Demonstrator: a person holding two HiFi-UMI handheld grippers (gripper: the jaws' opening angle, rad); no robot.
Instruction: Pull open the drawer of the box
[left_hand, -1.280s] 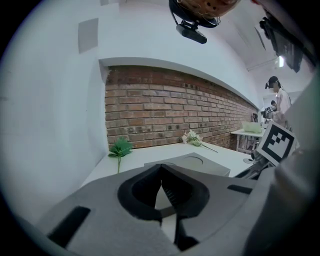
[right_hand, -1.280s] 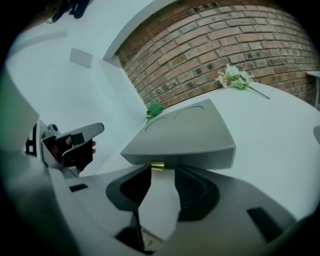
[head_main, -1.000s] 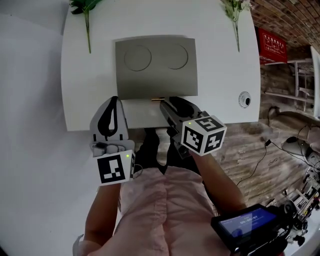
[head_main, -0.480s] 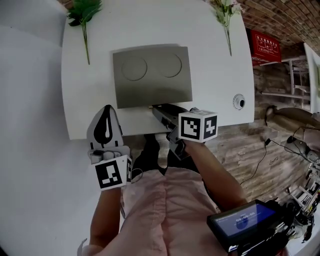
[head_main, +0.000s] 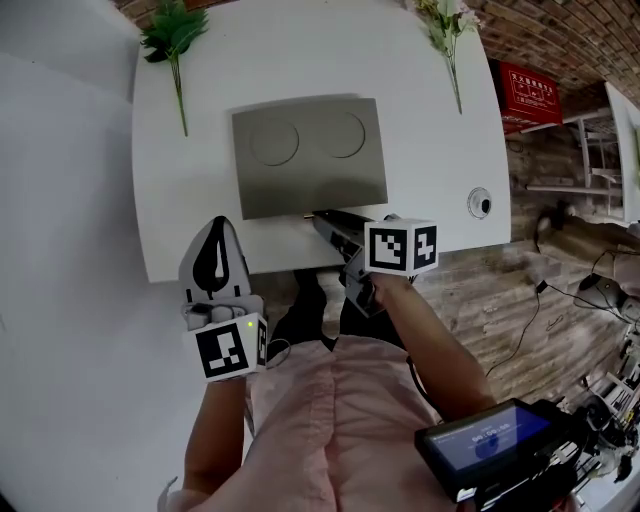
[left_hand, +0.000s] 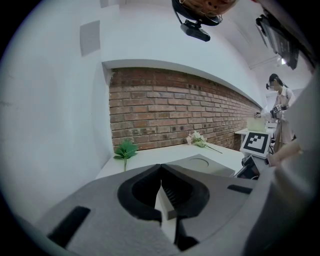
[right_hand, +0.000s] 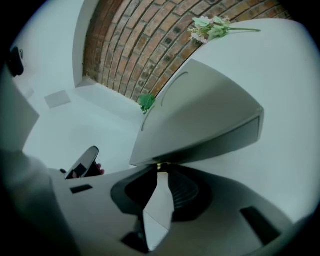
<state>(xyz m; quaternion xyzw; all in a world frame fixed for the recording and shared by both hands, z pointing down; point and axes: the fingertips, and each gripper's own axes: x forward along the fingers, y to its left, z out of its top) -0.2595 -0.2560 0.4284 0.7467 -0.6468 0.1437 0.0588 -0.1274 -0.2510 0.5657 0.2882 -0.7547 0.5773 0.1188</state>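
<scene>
Grey box (head_main: 310, 160) sits on the white bench (head_main: 440, 120), centre of the head view, its lid bearing two shallow round recesses. Small brass knob (head_main: 308, 213) projects from the middle of the box's near face. In the right gripper view that face reads as one flat band under the lid, the drawer still in.

Right gripper (head_main: 322, 216) lies just below the box, tips at the knob. Its jaws have just been closing. In the right gripper view the two tips meet on the knob (right_hand: 159, 166), which sits pinched between them; the gap behind the tips is bare.

Left gripper (head_main: 222, 224) is at lower left of the head view, over the bench's near edge, well apart from the box. Its jaws are fully together with nothing between them, confirmed in the left gripper view (left_hand: 160, 169).

Green leaf sprig (head_main: 175, 40) lies upper left, flower sprig (head_main: 445, 30) upper right, both on the bench.
</scene>
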